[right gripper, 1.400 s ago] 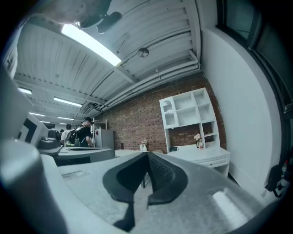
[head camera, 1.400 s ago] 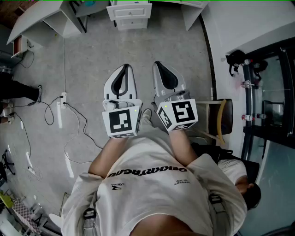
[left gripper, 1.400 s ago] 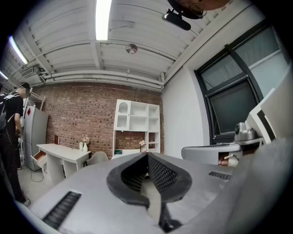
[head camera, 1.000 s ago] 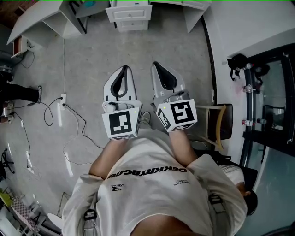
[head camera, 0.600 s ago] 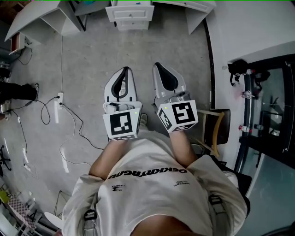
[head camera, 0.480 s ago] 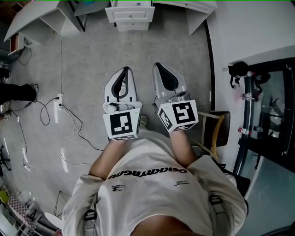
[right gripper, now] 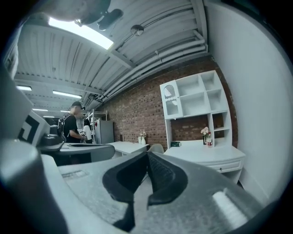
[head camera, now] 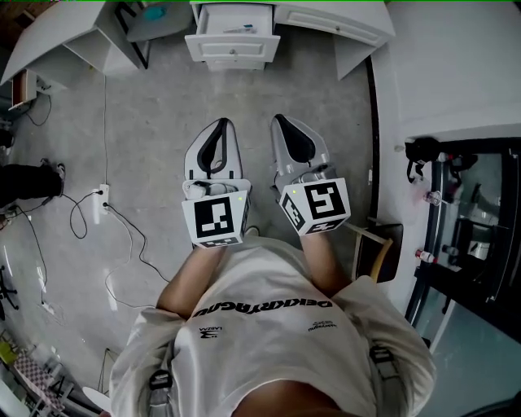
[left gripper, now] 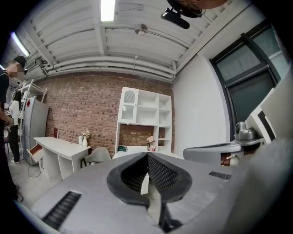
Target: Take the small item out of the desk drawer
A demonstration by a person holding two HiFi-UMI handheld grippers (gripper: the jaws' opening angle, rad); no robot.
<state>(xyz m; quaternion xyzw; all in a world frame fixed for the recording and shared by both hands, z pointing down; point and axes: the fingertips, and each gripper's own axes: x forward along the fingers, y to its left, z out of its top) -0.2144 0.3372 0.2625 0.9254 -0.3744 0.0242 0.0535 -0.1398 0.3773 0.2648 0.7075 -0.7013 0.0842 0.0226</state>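
In the head view the white desk (head camera: pixel 326 20) lies at the far top edge, and its drawer (head camera: pixel 232 37) is pulled out towards me. Something small and dark shows inside it, too small to tell. Both grippers are held side by side at chest height, well short of the drawer. My left gripper (head camera: pixel 216 124) is shut with nothing in it, and so is my right gripper (head camera: pixel 280 120). The right gripper view has the desk (right gripper: pixel 206 155) ahead under white shelves (right gripper: pixel 197 103), beyond the shut jaw tips (right gripper: pixel 147 153). The left gripper (left gripper: pixel 147 155) points at the same shelves (left gripper: pixel 144 121).
Cables and a power strip (head camera: pixel 99 204) trail over the grey floor at left. A wooden chair (head camera: pixel 378 248) and a black glass rack (head camera: pixel 472 220) stand at right. Another white desk (head camera: pixel 57 41) sits at top left. A person (right gripper: pixel 72 123) stands further off.
The desk and its drawer have slid lower and closer in the head view, and the drawer's inside now shows. Both grippers stay shut and side by side.
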